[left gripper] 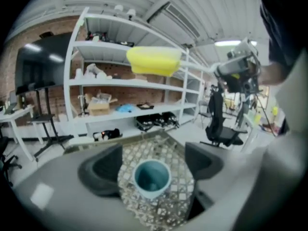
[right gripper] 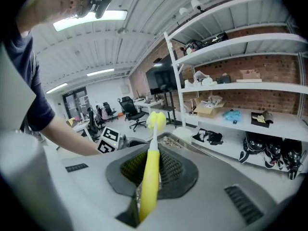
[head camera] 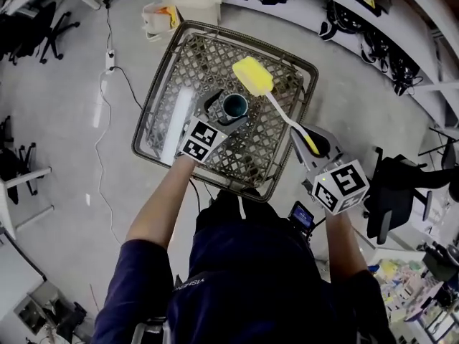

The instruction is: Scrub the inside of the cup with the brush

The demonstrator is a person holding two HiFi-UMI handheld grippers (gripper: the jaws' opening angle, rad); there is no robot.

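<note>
looks like the lead-up step to me, no scrubbing yet. the biggest thing is the table [head camera: 267, 147], an open lattice grid with a rounded rim, and the cup [left gripper: 151, 178] stands on it near the middle. the left gripper [left gripper: 153, 154] straddles the cup with its 2 jaws wide apart. grid shows on each side of the cup, so i'd say it's framing it, not clamping. the right gripper [head camera: 310, 143] is off to the right of the cup, nearer the person, and is clamped on the brush [right gripper: 153, 153]. the brush is long and thin, with a smooth yellow handle and a pale shaft. its blocky yellow sponge head [head camera: 252, 76] hangs in the air just beyond the cup, not in it. the cup is small, round, teal and smooth, mouth up. next move imo: close the left jaws to steady the cup, then tip the sponge down into the mouth.
</note>
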